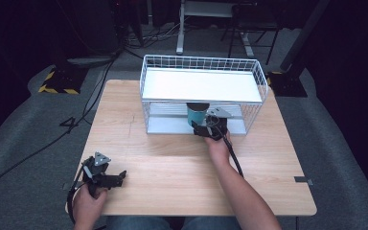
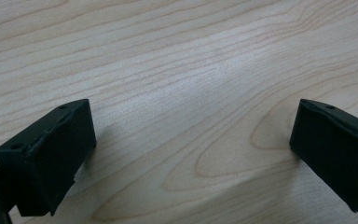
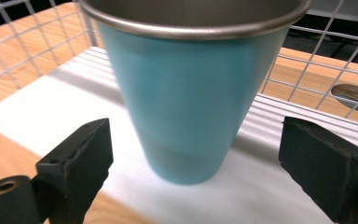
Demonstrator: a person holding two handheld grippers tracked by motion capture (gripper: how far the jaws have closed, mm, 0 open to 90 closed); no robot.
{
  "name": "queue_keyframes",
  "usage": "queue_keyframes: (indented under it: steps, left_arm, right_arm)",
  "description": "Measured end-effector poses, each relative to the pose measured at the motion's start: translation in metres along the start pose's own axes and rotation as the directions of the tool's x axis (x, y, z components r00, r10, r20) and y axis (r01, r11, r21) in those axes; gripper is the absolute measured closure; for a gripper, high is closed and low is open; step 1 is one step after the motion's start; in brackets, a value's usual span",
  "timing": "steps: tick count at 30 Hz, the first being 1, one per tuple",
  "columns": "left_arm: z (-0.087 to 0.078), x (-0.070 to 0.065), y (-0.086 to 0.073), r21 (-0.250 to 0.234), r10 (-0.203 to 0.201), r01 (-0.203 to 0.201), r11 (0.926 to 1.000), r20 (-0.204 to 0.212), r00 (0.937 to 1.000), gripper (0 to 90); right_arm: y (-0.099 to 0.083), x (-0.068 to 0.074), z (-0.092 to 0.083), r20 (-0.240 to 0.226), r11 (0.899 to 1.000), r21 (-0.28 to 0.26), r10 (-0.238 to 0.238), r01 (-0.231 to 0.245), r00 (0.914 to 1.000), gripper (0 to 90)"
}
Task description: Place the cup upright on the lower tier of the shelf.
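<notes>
Teal cup stands upright, rim up; right gripper fingers spread, clear of it

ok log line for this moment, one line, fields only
right tool: open, pads clear of teal cup | cup: upright on lower shelf of wire rack | left tool: open, over bare table

front of wire rack stood open | upper shelf capped headroom over teal cup | wire sides blocked | table offered room
</notes>
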State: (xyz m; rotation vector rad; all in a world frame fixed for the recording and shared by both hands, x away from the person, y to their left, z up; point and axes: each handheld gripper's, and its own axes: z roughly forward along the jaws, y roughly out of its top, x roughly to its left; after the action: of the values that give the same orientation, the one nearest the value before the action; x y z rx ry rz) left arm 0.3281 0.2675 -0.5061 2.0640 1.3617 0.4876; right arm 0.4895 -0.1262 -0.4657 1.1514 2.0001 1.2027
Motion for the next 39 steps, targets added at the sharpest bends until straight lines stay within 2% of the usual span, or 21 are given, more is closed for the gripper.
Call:
queue_keyframes:
  steps: [2, 4, 5, 6, 7, 8, 11, 12, 18, 19, 26, 27, 28, 30, 33, 34, 36, 38, 39]
  left_arm:
    - [0.000, 0.000, 0.000, 0.000, 0.000, 0.000, 1.0000, 0.000, 1.0000, 0.6]
    - [0.000, 0.000, 0.000, 0.000, 0.000, 0.000, 1.0000, 0.000, 1.0000, 0.6]
    - [0.000, 0.000, 0.000, 0.000, 0.000, 0.000, 1.0000, 0.000, 1.0000, 0.6]
    - [0.000, 0.000, 0.000, 0.000, 0.000, 0.000, 1.0000, 0.000, 1.0000, 0.6]
    - [0.000, 0.000, 0.000, 0.000, 0.000, 0.000, 1.0000, 0.000, 1.0000, 0.6]
    - [0.000, 0.000, 0.000, 0.000, 0.000, 0.000, 1.0000, 0.000, 1.0000, 0.6]
    - [0.000, 0.000, 0.000, 0.000, 0.000, 0.000, 1.0000, 0.000, 1.0000, 0.6]
    - [0.000, 0.000, 0.000, 0.000, 0.000, 0.000, 1.0000, 0.000, 1.0000, 0.6]
    - [0.000, 0.000, 0.000, 0.000, 0.000, 0.000, 1.0000, 0.000, 1.0000, 0.5]
    - [0.000, 0.000, 0.000, 0.000, 0.000, 0.000, 1.0000, 0.000, 1.0000, 0.6]
    - [0.000, 0.000, 0.000, 0.000, 0.005, -0.005, 1.0000, 0.001, 1.0000, 0.5]
    - [0.000, -0.001, 0.000, 0.000, 0.005, -0.005, 1.0000, 0.003, 1.0000, 0.5]
    - [0.000, -0.001, 0.000, 0.000, 0.005, -0.005, 1.0000, 0.003, 1.0000, 0.5]
    - [-0.001, -0.001, -0.001, 0.000, 0.006, -0.006, 1.0000, 0.007, 1.0000, 0.5]
    - [-0.001, -0.001, 0.000, 0.003, 0.007, -0.007, 1.0000, 0.008, 0.9999, 0.5]
    - [-0.001, -0.001, 0.000, 0.003, 0.007, -0.007, 1.0000, 0.008, 0.9999, 0.5]
    - [0.000, 0.000, 0.000, 0.001, 0.016, -0.016, 0.9999, 0.009, 0.9998, 0.5]
    - [0.000, 0.000, 0.000, 0.002, 0.015, -0.015, 0.9999, 0.009, 0.9999, 0.5]
    - [0.001, -0.001, 0.001, 0.001, 0.006, -0.006, 1.0000, 0.006, 1.0000, 0.5]
  right_arm:
    - [0.002, 0.001, -0.012, -0.020, 1.000, 0.024, -0.008, 0.009, 0.9998, 10.2]
    - [0.002, 0.002, -0.016, -0.025, 0.999, 0.037, -0.007, 0.008, 0.9997, 10.2]
    - [0.003, 0.002, -0.024, -0.057, 0.999, 0.051, -0.001, 0.003, 0.9984, 10.1]
    - [0.003, 0.002, -0.024, -0.057, 0.999, 0.051, -0.001, 0.003, 0.9984, 10.1]
    - [0.002, 0.003, -0.034, -0.072, 0.999, 0.044, -0.009, 0.012, 0.9974, 10.2]
    - [0.002, 0.003, -0.034, -0.072, 0.999, 0.044, -0.009, 0.012, 0.9974, 10.2]
    - [0.001, 0.002, -0.053, -0.096, 0.999, 0.045, -0.015, 0.019, 0.9953, 10.3]
    - [0.001, 0.002, -0.053, -0.096, 0.999, 0.045, -0.015, 0.019, 0.9953, 10.3]
    - [-0.003, -0.004, -0.079, -0.116, 0.999, 0.036, -0.026, 0.030, 0.9929, 10.2]
    - [-0.005, -0.007, -0.088, -0.127, 0.999, 0.037, -0.029, 0.034, 0.9915, 10.2]
    - [-0.012, -0.016, -0.111, -0.151, 0.999, 0.025, -0.043, 0.048, 0.9876, 10.3]
    - [-0.016, -0.020, -0.119, -0.162, 0.998, 0.043, -0.045, 0.052, 0.9858, 10.8]
    - [-0.016, -0.020, -0.119, -0.162, 0.998, 0.043, -0.045, 0.052, 0.9858, 10.8]
    - [-0.022, -0.026, -0.129, -0.189, 0.997, 0.066, -0.023, 0.036, 0.9818, 10.7]
    - [-0.028, -0.034, -0.143, -0.173, 0.998, 0.049, -0.039, 0.048, 0.9842, 10.8]
    - [-0.028, -0.034, -0.143, -0.173, 0.998, 0.049, -0.039, 0.048, 0.9842, 10.8]
    - [-0.033, -0.042, -0.155, -0.170, 0.997, 0.056, -0.044, 0.054, 0.9844, 11.6]
    - [-0.035, -0.044, -0.158, -0.180, 0.996, 0.067, -0.042, 0.054, 0.9828, 12.9]
    - [-0.039, -0.049, -0.165, -0.204, 0.994, 0.093, -0.031, 0.051, 0.9784, 15.1]
